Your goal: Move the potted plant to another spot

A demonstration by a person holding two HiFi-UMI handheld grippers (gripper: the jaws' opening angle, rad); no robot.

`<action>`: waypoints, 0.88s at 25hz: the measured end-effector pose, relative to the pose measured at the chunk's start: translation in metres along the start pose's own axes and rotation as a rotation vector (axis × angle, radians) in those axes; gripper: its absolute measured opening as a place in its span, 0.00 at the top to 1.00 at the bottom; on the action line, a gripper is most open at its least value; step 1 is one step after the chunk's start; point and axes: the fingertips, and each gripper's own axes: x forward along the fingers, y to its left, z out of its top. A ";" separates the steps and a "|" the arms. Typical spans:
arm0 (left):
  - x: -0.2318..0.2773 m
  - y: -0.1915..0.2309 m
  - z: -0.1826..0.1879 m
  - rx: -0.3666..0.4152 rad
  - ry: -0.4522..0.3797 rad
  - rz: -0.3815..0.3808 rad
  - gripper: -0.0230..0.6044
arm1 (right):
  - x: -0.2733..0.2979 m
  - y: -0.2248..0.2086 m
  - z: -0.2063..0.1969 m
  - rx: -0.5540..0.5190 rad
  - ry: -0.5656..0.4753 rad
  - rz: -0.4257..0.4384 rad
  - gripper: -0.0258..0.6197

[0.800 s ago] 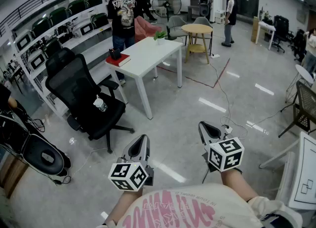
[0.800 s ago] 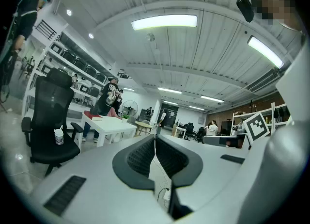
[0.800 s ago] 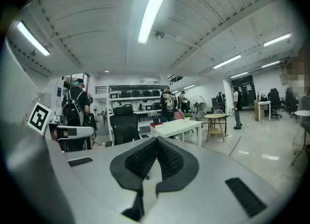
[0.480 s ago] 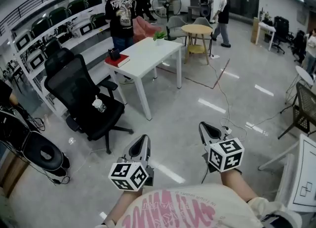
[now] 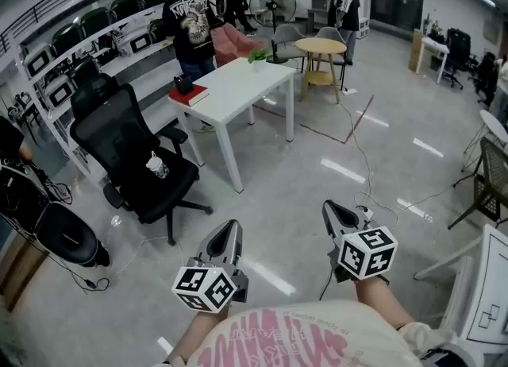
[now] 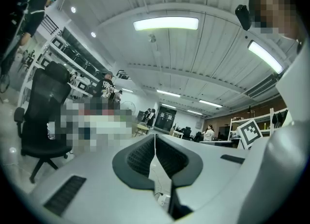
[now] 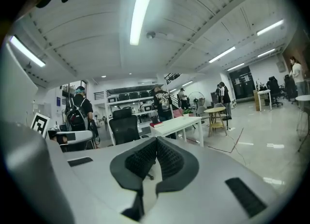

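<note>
At the bottom of the head view, I am holding both tools out over the shiny grey floor (image 5: 317, 167). I am keeping the left gripper (image 5: 229, 232) low in the centre-left of the frame and the right gripper (image 5: 332, 213) just right of centre. A marker cube is sitting behind each one, close to my pink-printed shirt.

Both pairs of fingers are resting shut. In the left gripper view the left gripper's (image 6: 155, 143) ribbed black pads are meeting along a thin seam and are gripping only each other. The right gripper's (image 7: 156, 149) pads are pressing together in the same way in the right gripper view.

The potted plant (image 5: 257, 56) is standing well apart from me, in the upper middle of the head view. It is sitting upright at the far end of the white table (image 5: 238, 87). In the right gripper view it is showing as a small green patch (image 7: 187, 111) above the jaws.

A red book (image 5: 189, 95) is lying near the table's left edge. A person in a black printed shirt (image 5: 184, 28) is standing just beyond it. A black office chair (image 5: 131, 147) is standing left of the table with a small bottle (image 5: 157, 167) on its seat. A round wooden table (image 5: 321, 46) is standing to the right of the plant.
</note>
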 end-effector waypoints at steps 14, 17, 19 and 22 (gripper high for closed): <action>0.042 0.015 -0.041 -0.055 0.056 -0.037 0.92 | 0.027 -0.048 -0.034 0.040 0.074 -0.025 0.94; 0.063 0.036 -0.046 -0.071 0.068 -0.019 0.92 | 0.050 -0.059 -0.038 0.044 0.090 -0.028 0.94; 0.081 0.053 -0.046 -0.089 0.073 -0.012 0.92 | 0.072 -0.066 -0.037 0.036 0.101 -0.031 0.94; 0.117 0.075 -0.043 -0.102 0.072 -0.031 0.92 | 0.106 -0.083 -0.031 0.027 0.113 -0.045 0.94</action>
